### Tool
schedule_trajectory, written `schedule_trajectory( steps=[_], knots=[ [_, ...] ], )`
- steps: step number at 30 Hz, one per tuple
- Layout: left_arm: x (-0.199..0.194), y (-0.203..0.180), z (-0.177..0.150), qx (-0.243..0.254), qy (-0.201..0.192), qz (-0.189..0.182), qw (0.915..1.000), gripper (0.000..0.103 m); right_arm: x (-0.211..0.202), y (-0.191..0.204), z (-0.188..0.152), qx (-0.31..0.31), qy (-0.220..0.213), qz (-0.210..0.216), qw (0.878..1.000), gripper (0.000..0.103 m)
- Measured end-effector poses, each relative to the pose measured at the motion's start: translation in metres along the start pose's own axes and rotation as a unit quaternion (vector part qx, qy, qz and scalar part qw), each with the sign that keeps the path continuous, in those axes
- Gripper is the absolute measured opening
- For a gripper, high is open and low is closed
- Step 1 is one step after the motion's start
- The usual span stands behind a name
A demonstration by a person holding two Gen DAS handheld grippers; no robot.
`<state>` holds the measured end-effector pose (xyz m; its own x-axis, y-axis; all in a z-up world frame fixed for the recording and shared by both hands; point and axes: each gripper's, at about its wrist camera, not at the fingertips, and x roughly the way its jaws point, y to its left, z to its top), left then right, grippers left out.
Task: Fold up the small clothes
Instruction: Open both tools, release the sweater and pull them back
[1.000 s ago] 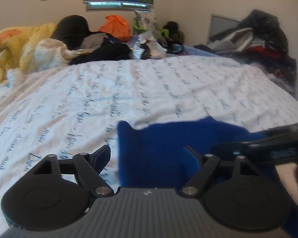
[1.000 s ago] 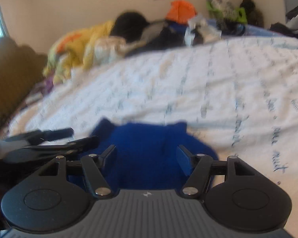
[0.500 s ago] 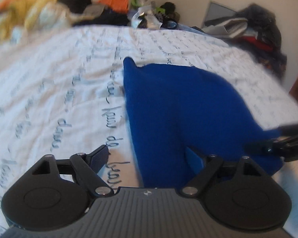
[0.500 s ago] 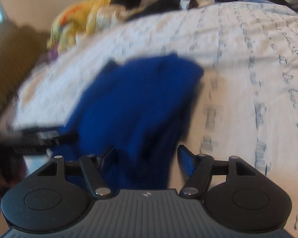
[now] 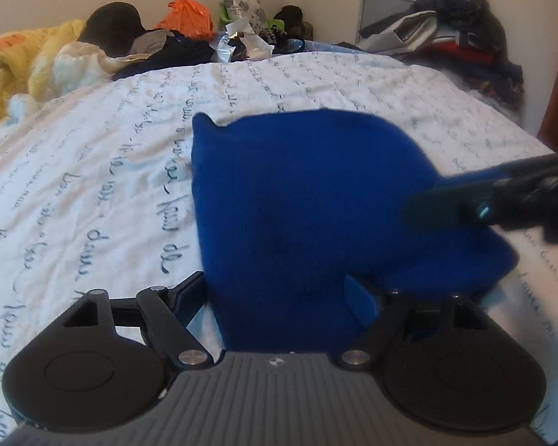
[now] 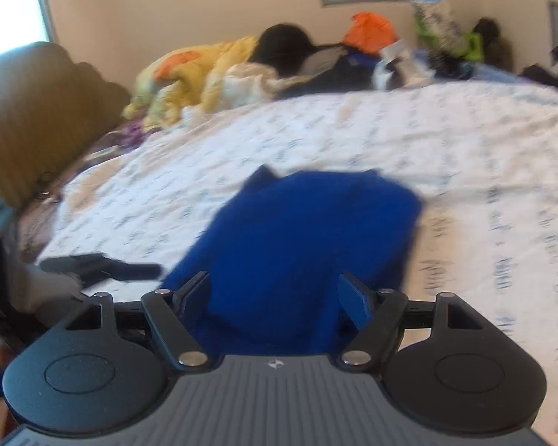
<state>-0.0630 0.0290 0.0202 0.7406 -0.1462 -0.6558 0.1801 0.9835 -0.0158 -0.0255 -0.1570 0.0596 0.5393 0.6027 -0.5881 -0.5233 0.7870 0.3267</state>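
**Both sets of fingers spread around the blue cloth**

My left gripper (image 5: 277, 293) has its fingers apart, the blue garment (image 5: 316, 200) lying between them on the script-printed bedsheet (image 5: 93, 171). My right gripper (image 6: 275, 293) is spread too, straddling the cloth's near edge; whether either pad touches it I cannot tell. Beyond lie a yellow quilt (image 5: 26, 59), an orange bag (image 5: 186, 18) and a dark clothes heap (image 5: 454, 33).
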Motion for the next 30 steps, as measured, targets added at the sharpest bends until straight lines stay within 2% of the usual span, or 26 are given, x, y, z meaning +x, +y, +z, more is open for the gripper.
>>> schedule_trajectory(
  steps=[1,2,3,7,9,11,13,15,16,18,19,23,30],
  knots=[
    [0.0,0.003,-0.002,-0.009,0.001,0.008,0.9999,0.089,0.013,-0.004,-0.004,0.002,0.024,-0.002,1.0,0.074],
    [-0.004,0.007,-0.002,-0.021,0.004,0.008,0.9997,0.089,0.023,-0.011,-0.01,0.0,0.041,-0.023,0.999,0.073],
    [-0.009,0.011,-0.003,-0.031,0.005,0.011,0.9994,0.088,0.018,-0.016,-0.016,-0.013,0.017,-0.021,1.0,0.072],
    [-0.034,0.018,-0.013,-0.061,-0.001,0.028,0.9978,0.09,-0.017,-0.011,-0.019,0.036,0.006,-0.042,0.998,0.073],
    [-0.041,0.015,-0.022,-0.079,0.006,0.038,0.9961,0.093,-0.035,0.0,-0.028,0.026,-0.017,-0.071,0.997,0.078],
    [-0.043,0.009,-0.03,-0.088,0.014,0.041,0.9952,0.097,-0.037,0.004,-0.041,0.022,-0.014,-0.116,0.993,0.082],
    [-0.043,0.001,-0.035,-0.083,0.018,0.044,0.9954,0.103,-0.029,0.009,-0.055,0.006,0.013,-0.16,0.987,0.082],
    [-0.041,-0.01,-0.038,-0.057,0.02,0.062,0.9962,0.103,-0.02,0.011,-0.068,0.006,0.035,-0.183,0.982,0.083],
    [-0.04,-0.014,-0.04,-0.044,0.021,0.071,0.9962,0.103,-0.019,0.014,-0.074,0.006,0.031,-0.193,0.981,0.083],
    [-0.041,-0.014,-0.042,-0.048,0.017,0.074,0.996,0.103,-0.017,0.021,-0.081,0.009,0.04,-0.213,0.976,0.1],
    [-0.041,-0.014,-0.043,-0.048,0.015,0.074,0.9959,0.103,-0.015,0.025,-0.083,0.005,0.043,-0.222,0.974,0.103],
    [-0.041,-0.015,-0.047,-0.05,0.002,0.077,0.9958,0.103,-0.015,0.03,-0.088,0.026,0.024,-0.245,0.969,0.103],
    [-0.041,-0.014,-0.047,-0.049,-0.002,0.076,0.9959,0.103,-0.01,0.032,-0.091,0.026,-0.018,-0.264,0.964,0.103]
  ],
)
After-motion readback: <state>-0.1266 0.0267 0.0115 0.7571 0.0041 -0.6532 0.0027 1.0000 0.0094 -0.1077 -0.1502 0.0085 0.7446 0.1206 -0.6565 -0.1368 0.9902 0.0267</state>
